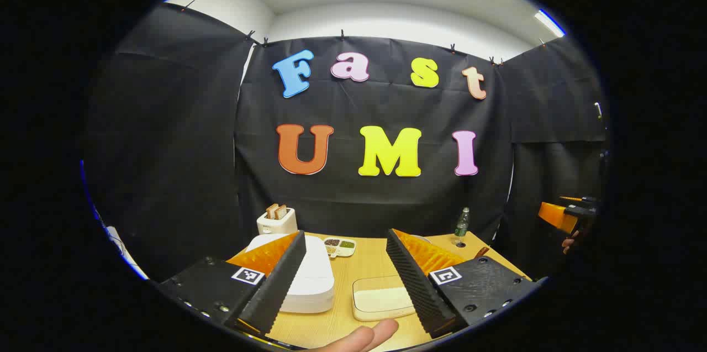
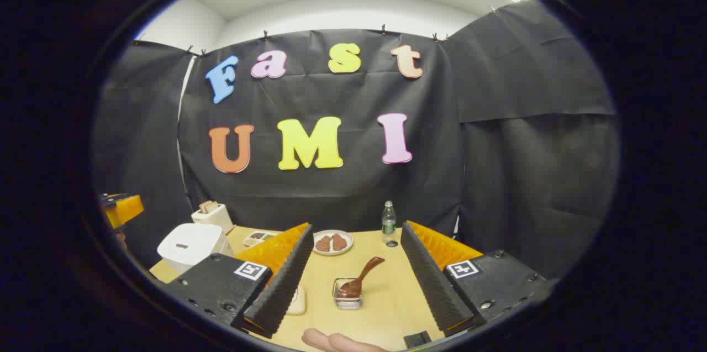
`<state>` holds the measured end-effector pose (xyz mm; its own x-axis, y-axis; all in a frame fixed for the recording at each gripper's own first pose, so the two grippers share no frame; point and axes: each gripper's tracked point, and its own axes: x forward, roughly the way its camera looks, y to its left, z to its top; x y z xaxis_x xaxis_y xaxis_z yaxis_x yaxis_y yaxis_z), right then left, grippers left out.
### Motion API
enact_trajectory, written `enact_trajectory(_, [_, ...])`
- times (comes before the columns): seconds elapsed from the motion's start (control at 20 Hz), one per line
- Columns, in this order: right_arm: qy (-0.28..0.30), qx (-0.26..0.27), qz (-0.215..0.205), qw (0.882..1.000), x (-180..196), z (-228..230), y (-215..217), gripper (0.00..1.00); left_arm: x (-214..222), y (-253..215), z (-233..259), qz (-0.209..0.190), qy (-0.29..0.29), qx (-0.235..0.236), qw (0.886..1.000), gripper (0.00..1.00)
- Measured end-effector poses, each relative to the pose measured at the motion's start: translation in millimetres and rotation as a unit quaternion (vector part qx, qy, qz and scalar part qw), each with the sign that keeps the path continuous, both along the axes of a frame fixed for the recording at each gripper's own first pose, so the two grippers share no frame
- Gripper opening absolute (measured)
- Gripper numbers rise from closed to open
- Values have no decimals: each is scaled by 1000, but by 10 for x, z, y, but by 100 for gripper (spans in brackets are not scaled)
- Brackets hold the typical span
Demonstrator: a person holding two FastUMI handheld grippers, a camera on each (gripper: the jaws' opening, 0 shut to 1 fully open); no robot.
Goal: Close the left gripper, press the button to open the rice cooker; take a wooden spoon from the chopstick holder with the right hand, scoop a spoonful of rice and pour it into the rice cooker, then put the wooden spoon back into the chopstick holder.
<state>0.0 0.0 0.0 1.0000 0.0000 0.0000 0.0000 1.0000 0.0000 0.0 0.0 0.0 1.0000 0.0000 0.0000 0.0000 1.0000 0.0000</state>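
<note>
Both grippers' jaws wide, empty.

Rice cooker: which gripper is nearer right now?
Left. The left gripper hangs open just above and in front of the rice cooker, one finger overlapping its lid. The right gripper is off to its right, over the spoon holder.

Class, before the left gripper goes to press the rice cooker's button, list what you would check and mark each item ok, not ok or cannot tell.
1. Left gripper closed for pressing: not ok, fingers stand apart.
2. Rice cooker lid shut and within view: ok.
3. Button on the lid found: cannot tell; a dark mark shows on the lid.
4. Wooden spoon in its holder: ok.
5. Right gripper open and empty: ok.
6. Rice tray on the table: ok.
</note>
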Motion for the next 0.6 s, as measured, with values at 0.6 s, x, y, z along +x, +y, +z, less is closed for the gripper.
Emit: enact_trajectory(0.6, [-2, -18, -3, 1000, -5, -25, -139, 100, 99, -29, -148, -13, 16, 9, 1000, 93])
